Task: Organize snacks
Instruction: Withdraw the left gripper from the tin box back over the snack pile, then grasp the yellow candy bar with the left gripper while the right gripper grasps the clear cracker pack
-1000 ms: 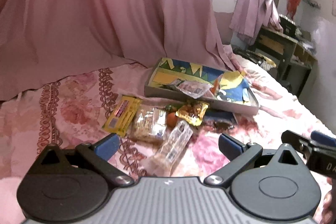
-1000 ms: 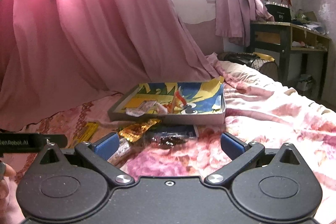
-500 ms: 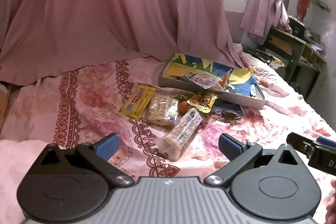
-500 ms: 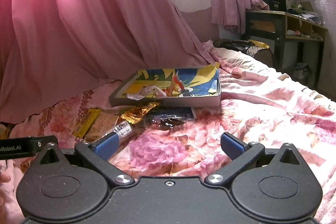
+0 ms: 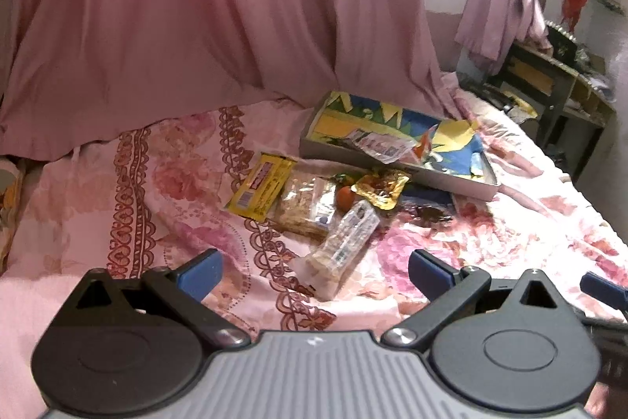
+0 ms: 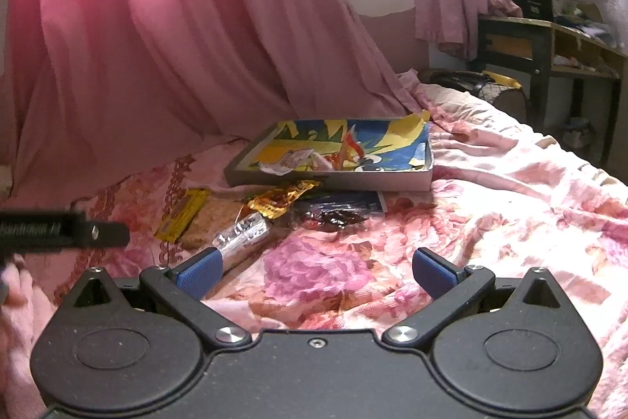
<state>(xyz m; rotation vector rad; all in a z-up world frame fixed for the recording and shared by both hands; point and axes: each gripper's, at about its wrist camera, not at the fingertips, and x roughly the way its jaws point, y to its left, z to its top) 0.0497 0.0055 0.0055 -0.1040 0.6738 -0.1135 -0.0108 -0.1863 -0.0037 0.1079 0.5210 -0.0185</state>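
Note:
Several snack packets lie on a pink floral bedspread: a yellow bar wrapper (image 5: 262,190), a clear packet of biscuits (image 5: 308,206), a long clear packet (image 5: 345,245), a gold foil packet (image 5: 382,188), a small orange sweet (image 5: 345,197) and a dark packet (image 6: 337,216). Behind them is a shallow tray (image 5: 396,165) with a colourful lining and one clear wrapper (image 5: 378,146) inside. My left gripper (image 5: 314,271) is open and empty, just short of the long clear packet. My right gripper (image 6: 316,269) is open and empty, over the bedspread in front of the dark packet.
A pink curtain (image 5: 196,26) hangs behind the bed. A dark wooden desk (image 6: 549,38) with clutter stands at the right by the window. The left gripper's body (image 6: 59,228) shows at the left edge of the right wrist view.
Both grippers have pulled back and risen, so the snacks and tray look farther away. Both stay open. No packet has moved.

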